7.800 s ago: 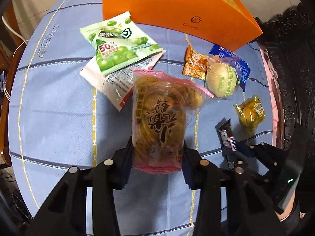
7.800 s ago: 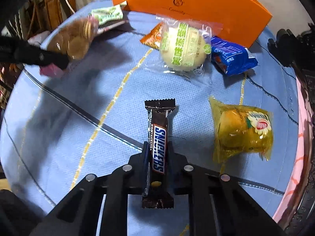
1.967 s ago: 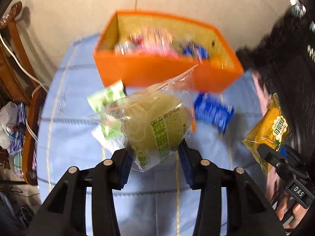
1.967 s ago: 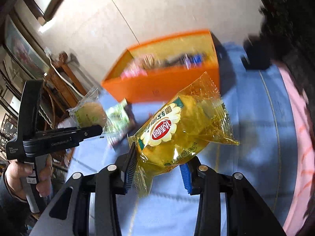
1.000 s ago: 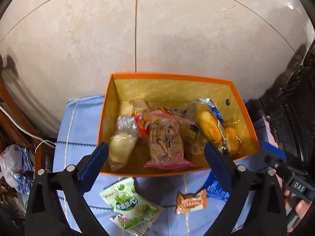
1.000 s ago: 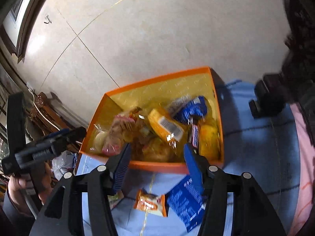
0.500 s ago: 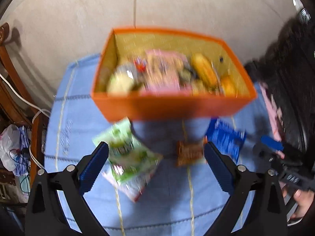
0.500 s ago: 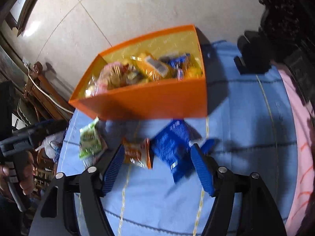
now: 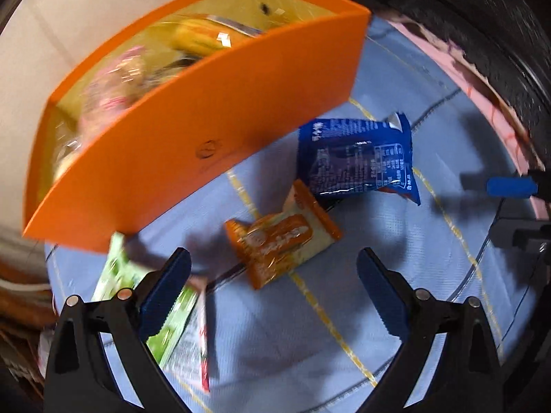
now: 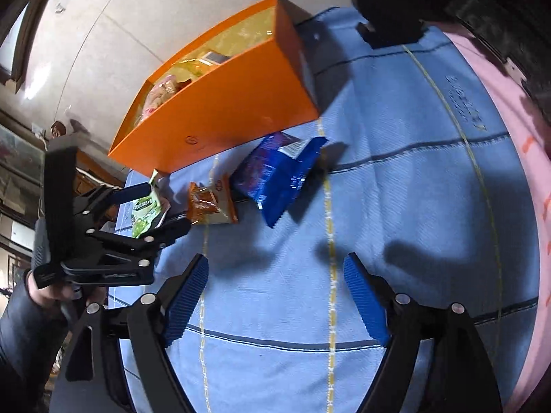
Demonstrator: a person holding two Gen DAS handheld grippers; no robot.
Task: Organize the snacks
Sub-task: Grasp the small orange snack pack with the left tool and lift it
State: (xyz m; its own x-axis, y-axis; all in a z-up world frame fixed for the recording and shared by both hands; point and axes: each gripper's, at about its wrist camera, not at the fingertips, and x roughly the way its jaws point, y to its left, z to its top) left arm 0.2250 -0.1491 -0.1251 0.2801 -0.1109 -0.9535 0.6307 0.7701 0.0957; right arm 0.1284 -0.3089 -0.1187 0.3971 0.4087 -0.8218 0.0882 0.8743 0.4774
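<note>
An orange box [image 9: 193, 137] holding several snack packs stands on the blue cloth; it also shows in the right wrist view [image 10: 220, 113]. In front of it lie a blue packet [image 9: 358, 161], an orange packet [image 9: 279, 237] and a green packet [image 9: 137, 285]. My left gripper [image 9: 273, 285] is open and empty, low over the cloth with the orange packet just ahead between its pads. My right gripper [image 10: 275, 296] is open and empty over bare cloth, short of the blue packet [image 10: 275, 175]. The right wrist view shows the left gripper [image 10: 148, 206] near the orange packet [image 10: 210, 203] and green packet [image 10: 144, 210].
A pink table rim [image 10: 516, 130] and dark carved wood [image 9: 482, 27] run along the right. A black object [image 10: 392, 17] sits on the cloth behind the box. A pale wall [image 10: 137, 17] stands behind. Wooden furniture [image 10: 82, 168] is at the left.
Both grippers have dropped from above the box down toward the cloth. The left now sits close to the orange packet; the right has come down short of the blue packet. Both stayed open.
</note>
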